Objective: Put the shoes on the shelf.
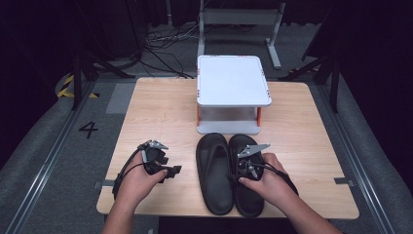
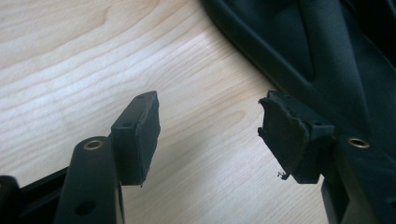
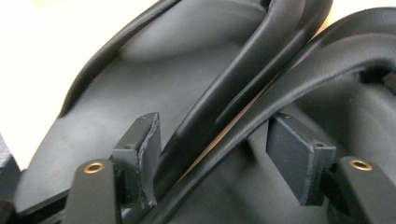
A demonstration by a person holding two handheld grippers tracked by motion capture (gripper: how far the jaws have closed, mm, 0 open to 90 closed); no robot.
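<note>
Lying side by side at the near middle of the wooden table, the two black slippers point their toes toward a small white two-tier rack that stands just beyond them. The left slipper and the right slipper touch along their inner edges, which is plain in the right gripper view, where only a thin sliver of wood shows between the two raised rims.

The right gripper hovers low over that seam, the person's right hand resting above the right slipper. Its jaws stand apart, one pad over the left slipper's footbed and the other over the right slipper's footbed, with both adjoining rims running up between them. Neither pad presses on anything, so nothing is held (the straddle looks suited to pinching the pair together, though that is only a judgement).

The left gripper waits over bare wood, just left of the left slipper, whose outer rim passes close beside the far pad. Its jaws are also parted and empty. The left hand keeps it low and angled toward the footwear, probably ready to steady or take the outer edge. The rack's open shelves, directly ahead of the toes, seem the likely destination.
</note>
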